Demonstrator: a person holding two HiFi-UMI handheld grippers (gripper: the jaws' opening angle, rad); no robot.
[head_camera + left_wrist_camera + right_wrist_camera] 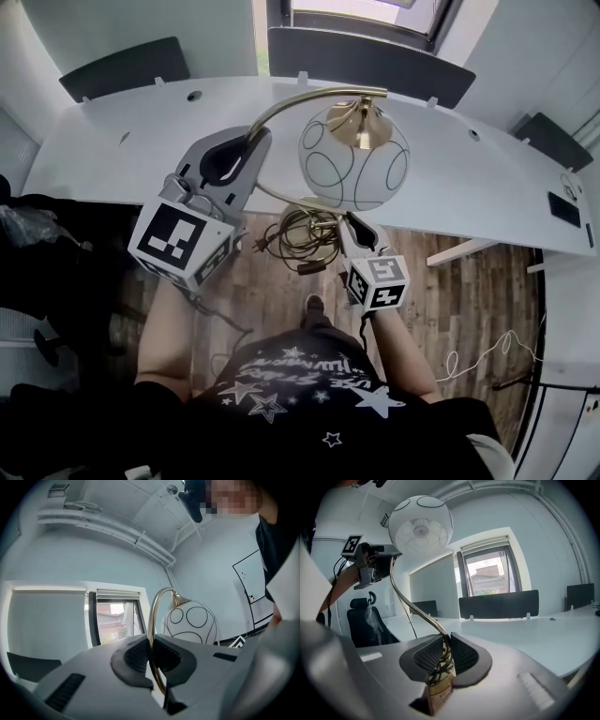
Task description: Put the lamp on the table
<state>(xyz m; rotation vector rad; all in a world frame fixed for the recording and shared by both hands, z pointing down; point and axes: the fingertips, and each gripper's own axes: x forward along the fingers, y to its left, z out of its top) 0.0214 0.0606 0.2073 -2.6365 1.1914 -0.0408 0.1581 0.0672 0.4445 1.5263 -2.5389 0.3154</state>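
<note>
The lamp (354, 155) is being held off the wooden floor (469, 300) between both grippers, its globe shade (421, 524) hanging over the near edge of the white tabletop (469, 178) and not yet set down. The left gripper (246, 142) is being pressed shut on the thin brass arm (152, 620), probably to steady the top-heavy shade. The right gripper (351, 225) is being clamped on the lower stem (440, 681), probably to carry the weight from below. The coiled cord (298, 232) is being left dangling underneath and could snag on the tabletop's edge. Dark screens (366, 54) are lining the far side, well apart from the lamp.
</note>
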